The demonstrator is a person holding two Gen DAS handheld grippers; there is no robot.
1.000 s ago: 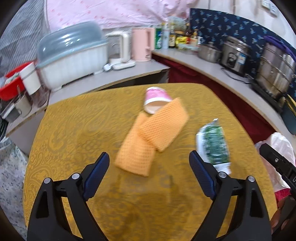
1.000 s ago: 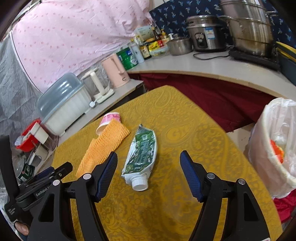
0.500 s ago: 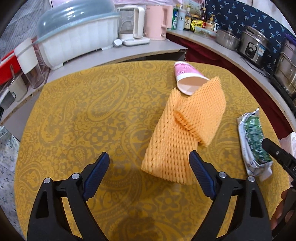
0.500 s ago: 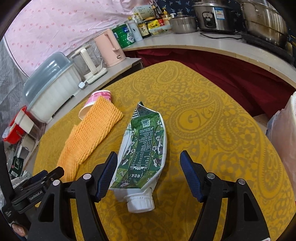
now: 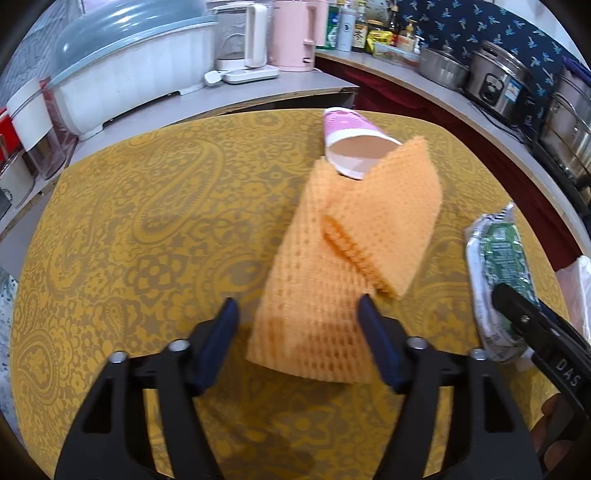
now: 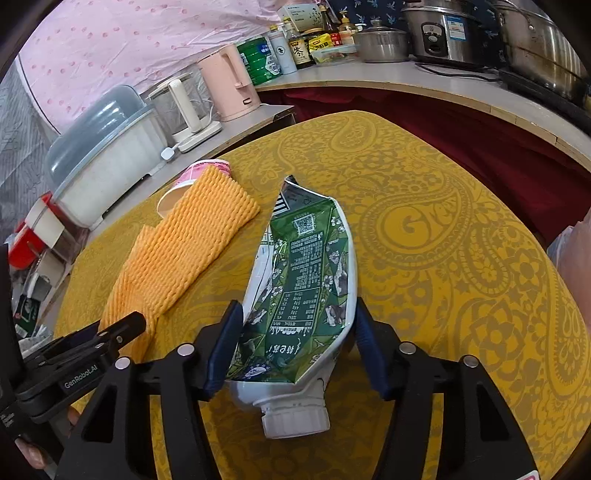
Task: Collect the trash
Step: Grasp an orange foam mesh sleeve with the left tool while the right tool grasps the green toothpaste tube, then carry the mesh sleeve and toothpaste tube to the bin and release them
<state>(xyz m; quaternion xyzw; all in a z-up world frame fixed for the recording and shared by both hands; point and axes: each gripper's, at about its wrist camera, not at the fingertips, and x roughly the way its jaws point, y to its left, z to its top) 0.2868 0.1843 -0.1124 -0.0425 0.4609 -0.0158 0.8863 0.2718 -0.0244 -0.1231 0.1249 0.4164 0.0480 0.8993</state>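
An orange foam net [image 5: 325, 280] lies folded on the yellow table [image 5: 147, 229]. My left gripper [image 5: 299, 332] is partly closed around its near end, with one finger on each side. A pink paper cup [image 5: 351, 147] lies on its side behind the net. A flattened green carton with a white cap [image 6: 299, 295] lies between the fingers of my right gripper [image 6: 295, 347], which touch its edges. The carton [image 5: 498, 280] also shows at the right in the left wrist view, and the net [image 6: 184, 258] and cup [image 6: 192, 181] show in the right wrist view.
A counter behind the table holds a covered dish rack [image 5: 129, 70], a pink kettle [image 5: 295, 33], bottles and steel pots [image 5: 495, 81]. A white bin bag [image 5: 580, 288] hangs off the table's right edge.
Both grippers have moved forward and down and have narrowed. The left now straddles the foam net, the right now presses on the carton's sides.
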